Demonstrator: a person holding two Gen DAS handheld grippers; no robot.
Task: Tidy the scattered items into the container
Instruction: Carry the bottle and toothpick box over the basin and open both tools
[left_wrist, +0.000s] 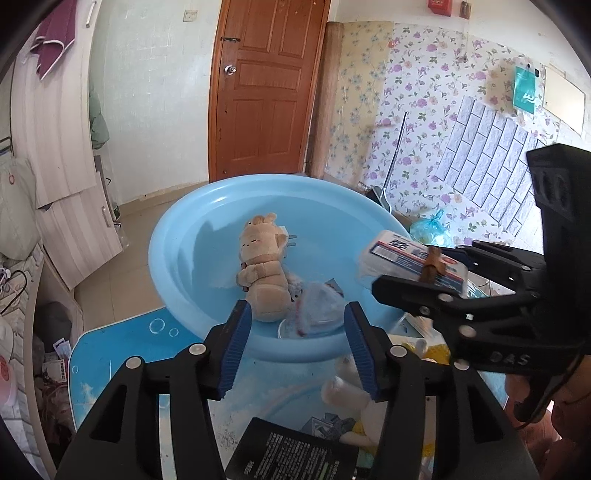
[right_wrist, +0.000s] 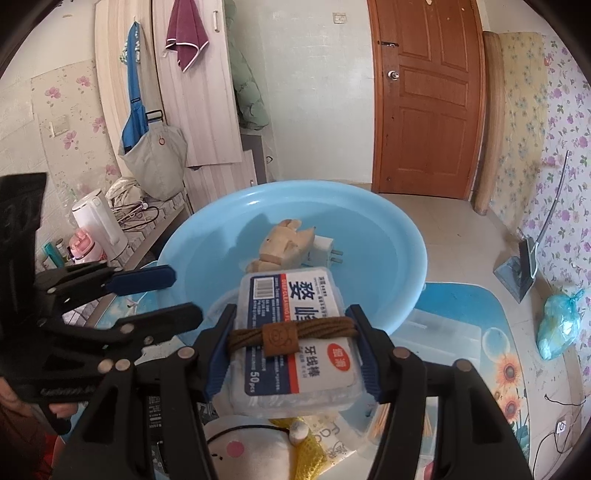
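Note:
A light blue basin (left_wrist: 177, 236) (right_wrist: 406, 236) stands on a blue table (left_wrist: 118, 347). Inside it lie a tan plush toy (left_wrist: 262, 273) (right_wrist: 284, 243), a white plug (right_wrist: 325, 254) and a clear plastic bag (left_wrist: 314, 310). My right gripper (right_wrist: 291, 350) (left_wrist: 417, 273) is shut on a clear floss-pick box (right_wrist: 295, 339) (left_wrist: 406, 258) with a brown cord band around it, held above the basin's near rim. In front of the basin my left gripper (left_wrist: 295, 354) (right_wrist: 173, 295) hangs open with nothing between its blue pads.
On the table near me lie a black packet (left_wrist: 295, 454), a white plush toy (left_wrist: 351, 395) (right_wrist: 243, 450), a yellow item (right_wrist: 314, 450) and a clear lidded box (right_wrist: 443, 332). A blue bag (right_wrist: 557, 325) and a dustpan (right_wrist: 517, 273) sit on the floor at right.

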